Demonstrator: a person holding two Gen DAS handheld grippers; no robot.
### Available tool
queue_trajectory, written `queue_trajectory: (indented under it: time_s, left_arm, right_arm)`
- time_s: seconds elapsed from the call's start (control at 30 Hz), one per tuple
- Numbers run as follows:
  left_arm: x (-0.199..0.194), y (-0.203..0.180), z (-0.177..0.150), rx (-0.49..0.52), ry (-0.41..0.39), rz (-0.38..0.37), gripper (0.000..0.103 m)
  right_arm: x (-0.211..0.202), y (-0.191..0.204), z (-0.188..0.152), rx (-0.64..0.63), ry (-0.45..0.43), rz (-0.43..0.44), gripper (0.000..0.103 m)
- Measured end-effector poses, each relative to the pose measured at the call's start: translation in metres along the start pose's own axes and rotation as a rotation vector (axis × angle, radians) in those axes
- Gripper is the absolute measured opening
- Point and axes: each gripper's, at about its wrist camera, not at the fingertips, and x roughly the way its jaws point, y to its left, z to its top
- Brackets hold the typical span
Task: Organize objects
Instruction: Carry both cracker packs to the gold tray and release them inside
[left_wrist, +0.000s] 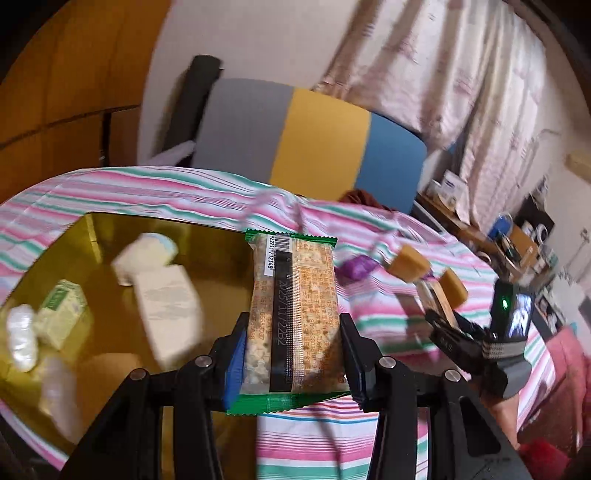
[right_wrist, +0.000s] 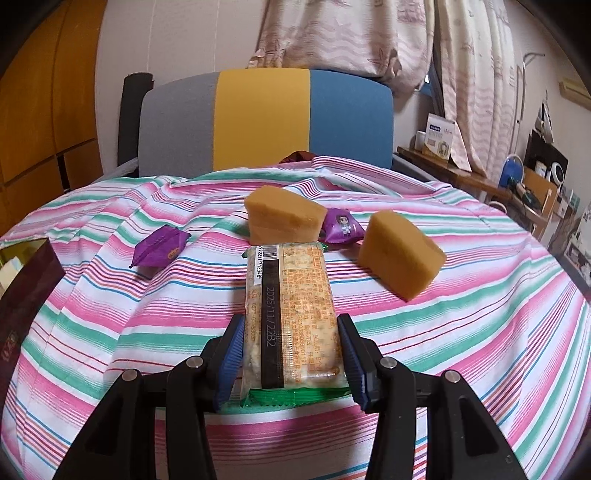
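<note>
My left gripper is shut on a green-edged snack bar, held in the air over the edge of a gold-lined box. The box holds several white and pale green packets. My right gripper is shut on a second, like snack bar low over the striped cloth. Beyond it lie two tan sponge blocks and two purple candies. The right gripper also shows in the left wrist view, near the sponge blocks.
A grey, yellow and blue chair back stands behind the table. The box's dark outer wall is at the left. A cluttered wooden shelf is at the right, with curtains behind.
</note>
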Motion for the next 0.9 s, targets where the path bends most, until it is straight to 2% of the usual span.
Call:
queue_trajectory:
  time_s: [0.23,0.5,0.9]
  left_arm:
    - [-0.013,0.06,0.011,-0.118,-0.021,0.098,0.046]
    - [-0.005,0.115,0.011,-0.206,0.036,0.191,0.046]
    - [0.022,0.141,0.011,-0.219,0.116,0.222,0.046]
  right_arm:
    - [-0.005,0.006,-0.001,-0.032,-0.011,-0.004,0.05]
    - [-0.019,0.01,-0.003,-0.044,-0.056,-0.006,0.05]
    - [-0.032,0.019,-0.008,-0.061,-0.072,0.012,0.05]
